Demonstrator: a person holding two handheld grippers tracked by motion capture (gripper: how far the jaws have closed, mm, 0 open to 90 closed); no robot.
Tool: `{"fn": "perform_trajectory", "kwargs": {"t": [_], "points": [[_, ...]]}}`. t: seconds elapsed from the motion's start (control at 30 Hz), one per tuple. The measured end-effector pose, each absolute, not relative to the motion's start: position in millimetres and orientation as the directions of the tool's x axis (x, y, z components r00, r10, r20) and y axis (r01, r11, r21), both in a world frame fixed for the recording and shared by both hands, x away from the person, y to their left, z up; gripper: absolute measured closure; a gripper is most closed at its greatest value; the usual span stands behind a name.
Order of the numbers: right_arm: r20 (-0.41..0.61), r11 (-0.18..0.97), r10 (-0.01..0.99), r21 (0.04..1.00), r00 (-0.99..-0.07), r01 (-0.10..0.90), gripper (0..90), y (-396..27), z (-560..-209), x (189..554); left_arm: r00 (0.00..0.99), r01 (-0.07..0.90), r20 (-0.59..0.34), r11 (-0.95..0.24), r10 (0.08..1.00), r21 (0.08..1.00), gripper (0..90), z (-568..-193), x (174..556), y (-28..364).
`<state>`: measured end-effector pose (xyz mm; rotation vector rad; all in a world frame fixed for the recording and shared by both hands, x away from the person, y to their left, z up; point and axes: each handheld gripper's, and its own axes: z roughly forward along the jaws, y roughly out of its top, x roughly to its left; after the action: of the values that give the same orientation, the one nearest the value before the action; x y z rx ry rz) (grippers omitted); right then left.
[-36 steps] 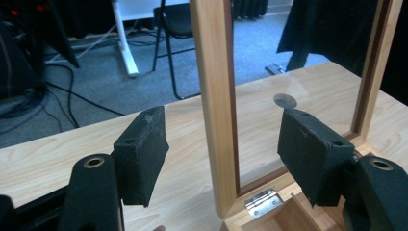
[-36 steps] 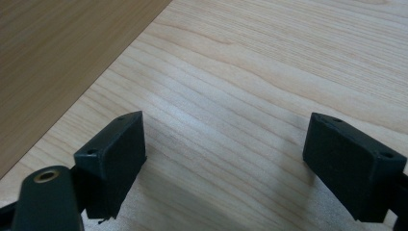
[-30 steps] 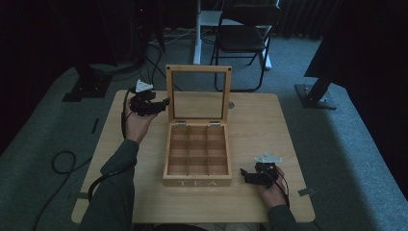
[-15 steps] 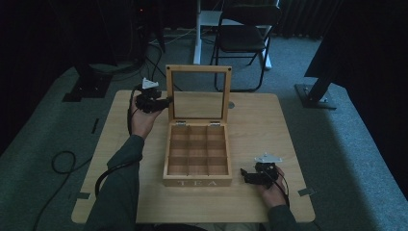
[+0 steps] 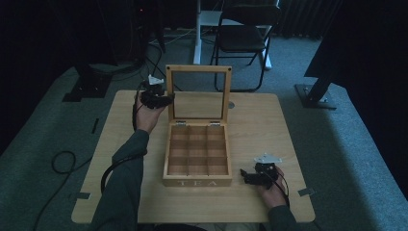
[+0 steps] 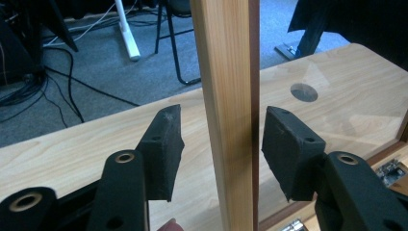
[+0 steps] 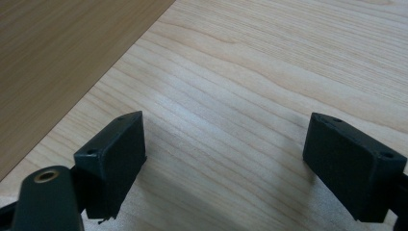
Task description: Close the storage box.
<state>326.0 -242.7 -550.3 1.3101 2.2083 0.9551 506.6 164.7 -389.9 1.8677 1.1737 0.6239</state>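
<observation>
Tea box (image 5: 197, 154) open on the bench (image 5: 269, 130), lid (image 6: 226, 110) upright.
The left hand-held gripper (image 6: 221, 149) straddles the lid's side rail, jaws apart, not gripping; the right hand-held gripper (image 7: 226, 163) gapes wide, empty, beside the box's front corner.

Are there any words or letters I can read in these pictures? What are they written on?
"TEA" is on the front wall of the wooden box, below its open compartments, seen in the high view.
I can read no other words, numbers or signs on the table, the box's raised lid, or either gripper.
</observation>
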Motion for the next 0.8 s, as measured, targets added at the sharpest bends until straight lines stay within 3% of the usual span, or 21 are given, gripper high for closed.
{"fn": "perform_trajectory", "kwargs": {"t": [0.3,0.8], "points": [[0.005,0.328,0.876,0.726,-0.482,0.604,14.5,-243,-550,326,0.485,0.482,-0.007,-0.261,0.874,0.837,47.9,-395,514,152],[0.006,0.328,0.876,0.726,-0.483,0.605,14.5,-242,-550,326,0.499,0.458,-0.057,-0.208,0.865,0.864,48.4,-397,508,157]]}}
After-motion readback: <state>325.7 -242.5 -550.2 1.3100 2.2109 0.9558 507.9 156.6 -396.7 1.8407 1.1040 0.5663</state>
